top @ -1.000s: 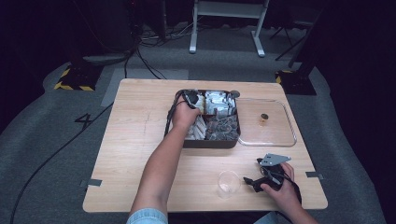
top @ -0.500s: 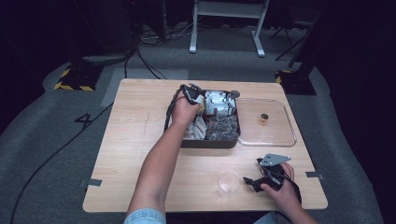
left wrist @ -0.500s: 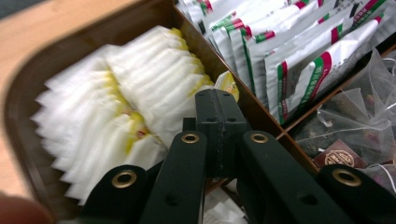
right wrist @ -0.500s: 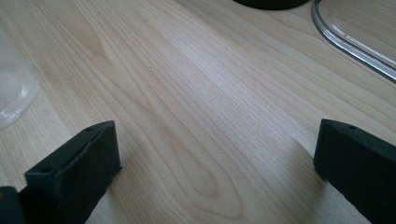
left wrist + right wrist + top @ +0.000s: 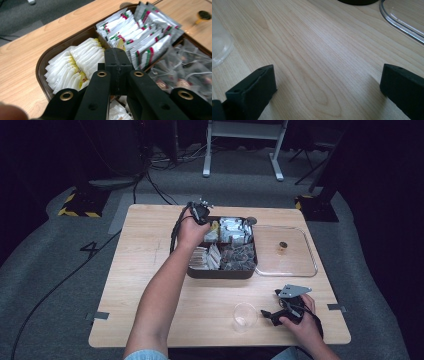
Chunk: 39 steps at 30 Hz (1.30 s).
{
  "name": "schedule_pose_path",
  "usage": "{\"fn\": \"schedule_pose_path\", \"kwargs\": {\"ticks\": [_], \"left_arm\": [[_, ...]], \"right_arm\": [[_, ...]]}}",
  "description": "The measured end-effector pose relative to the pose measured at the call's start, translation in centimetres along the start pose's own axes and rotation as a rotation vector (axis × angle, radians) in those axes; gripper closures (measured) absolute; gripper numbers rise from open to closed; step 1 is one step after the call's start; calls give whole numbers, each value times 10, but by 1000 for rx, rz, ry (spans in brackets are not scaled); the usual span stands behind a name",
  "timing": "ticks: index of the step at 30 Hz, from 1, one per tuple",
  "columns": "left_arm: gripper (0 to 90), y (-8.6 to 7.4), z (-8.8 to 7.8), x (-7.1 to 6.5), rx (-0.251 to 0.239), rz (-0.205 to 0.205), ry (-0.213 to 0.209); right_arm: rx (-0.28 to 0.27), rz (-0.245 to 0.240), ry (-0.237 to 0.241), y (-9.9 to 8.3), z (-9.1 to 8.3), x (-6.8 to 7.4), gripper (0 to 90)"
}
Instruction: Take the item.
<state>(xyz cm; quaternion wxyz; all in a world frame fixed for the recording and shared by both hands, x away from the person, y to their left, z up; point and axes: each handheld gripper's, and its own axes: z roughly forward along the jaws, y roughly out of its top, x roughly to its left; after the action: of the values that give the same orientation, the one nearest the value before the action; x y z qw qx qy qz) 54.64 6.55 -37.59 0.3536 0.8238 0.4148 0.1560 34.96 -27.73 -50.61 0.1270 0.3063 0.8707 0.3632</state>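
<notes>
The left gripper [image 5: 115, 58], jaws together above the tray's [image 5: 50, 53] white packets [image 5: 75, 65], seemingly gripped nothing and risked coming away empty; the right gripper [image 5: 325, 87] rested wide apart.

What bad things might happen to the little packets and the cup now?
The left tongs are shut above the brown tray with no clear grip on a packet; a yellow-and-white packet peeks out at their tips and might slip back.

The clear cup stands near the table's front edge beside the right tongs, which are open. A careless nudge may tip it.
</notes>
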Motion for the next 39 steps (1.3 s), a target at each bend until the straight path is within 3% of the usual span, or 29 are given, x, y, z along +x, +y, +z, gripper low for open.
{"fn": "schedule_pose_path", "kwargs": {"ticks": [18,22,26,28,37,39], "left_arm": [[900,-10,-76,-31,-139,106,-137],[900,-15,-92,-43,-176,123,-190],[900,-19,-106,-57,-195,182,-226],[900,-23,-112,-65,-212,192,-246],[900,-39,-131,-94,-221,260,-329],[900,-46,-135,-107,-225,292,-347]], "right_arm": [[-1,-30,24,-2,-2,-6,7],[-1,-31,24,-2,-2,-6,6],[0,-30,26,-2,-2,-6,6],[0,-30,26,-2,-2,-6,6],[0,-32,27,-2,-2,-6,6],[0,-32,26,-2,-2,-6,6]]}}
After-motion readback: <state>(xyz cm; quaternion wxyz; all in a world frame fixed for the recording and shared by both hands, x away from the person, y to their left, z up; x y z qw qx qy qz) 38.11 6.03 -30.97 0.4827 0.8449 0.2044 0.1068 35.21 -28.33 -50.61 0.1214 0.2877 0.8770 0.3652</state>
